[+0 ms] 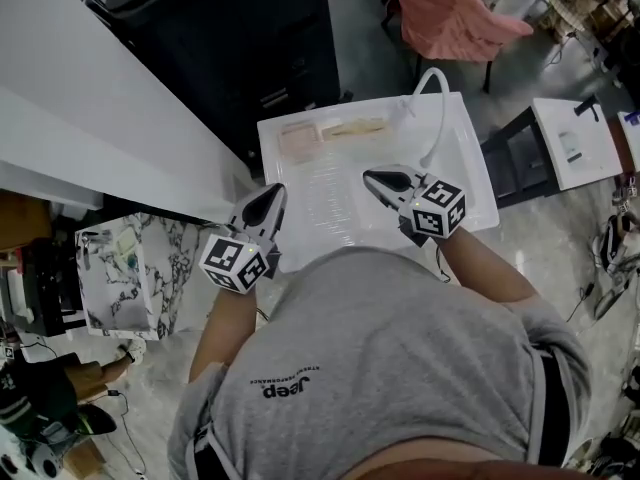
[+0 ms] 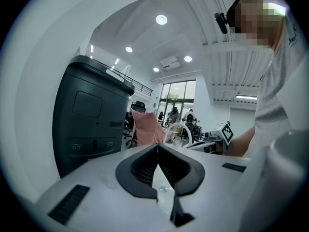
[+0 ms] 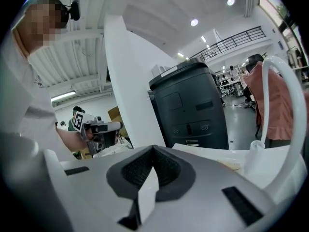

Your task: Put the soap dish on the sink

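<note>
The white sink (image 1: 470, 183) lies in front of me in the head view, its curved white faucet (image 1: 437, 118) at the back right. A flat pinkish soap dish (image 1: 298, 140) rests on the sink's back left corner, with a beige strip (image 1: 352, 128) beside it. My left gripper (image 1: 272, 196) hovers at the sink's near left edge, jaws shut and empty. My right gripper (image 1: 375, 178) is over the middle of the sink, also shut with nothing between its pads. Each gripper view shows its own jaws pressed together, the left gripper (image 2: 158, 146) and the right gripper (image 3: 153, 149).
A tall black cabinet (image 1: 250, 38) stands behind the sink at the left, beside a white panel (image 1: 90, 118). A pink-covered chair (image 1: 450, 13) is behind the sink. A marble-patterned box (image 1: 130, 268) sits at the left, a small white table (image 1: 575, 143) at the right.
</note>
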Demonstrator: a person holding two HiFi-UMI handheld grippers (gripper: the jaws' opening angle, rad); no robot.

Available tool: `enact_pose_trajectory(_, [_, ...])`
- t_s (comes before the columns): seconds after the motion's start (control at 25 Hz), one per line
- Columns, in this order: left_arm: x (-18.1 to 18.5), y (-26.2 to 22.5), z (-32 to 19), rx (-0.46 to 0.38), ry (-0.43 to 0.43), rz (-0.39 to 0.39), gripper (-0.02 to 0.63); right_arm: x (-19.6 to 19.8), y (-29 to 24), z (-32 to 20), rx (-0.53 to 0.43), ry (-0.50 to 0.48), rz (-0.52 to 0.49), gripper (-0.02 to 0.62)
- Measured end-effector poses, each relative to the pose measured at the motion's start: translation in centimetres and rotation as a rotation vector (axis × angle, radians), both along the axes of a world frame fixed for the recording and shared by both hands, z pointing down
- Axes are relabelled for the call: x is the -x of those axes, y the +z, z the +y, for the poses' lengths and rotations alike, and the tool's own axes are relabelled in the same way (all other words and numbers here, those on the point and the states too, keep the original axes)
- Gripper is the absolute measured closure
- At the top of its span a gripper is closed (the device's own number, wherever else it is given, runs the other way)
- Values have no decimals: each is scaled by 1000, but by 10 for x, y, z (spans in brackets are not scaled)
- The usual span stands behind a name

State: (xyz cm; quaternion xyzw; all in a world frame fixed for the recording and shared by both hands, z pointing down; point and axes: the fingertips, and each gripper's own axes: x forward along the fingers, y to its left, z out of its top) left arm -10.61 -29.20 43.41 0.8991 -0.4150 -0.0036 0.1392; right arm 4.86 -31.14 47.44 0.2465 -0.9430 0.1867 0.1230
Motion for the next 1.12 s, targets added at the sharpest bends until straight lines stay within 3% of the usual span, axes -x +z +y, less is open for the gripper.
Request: enact_pose_trajectory(1.12, [6,3,6,4,-31,13,591,6,0,-9,-11,-22,17,545])
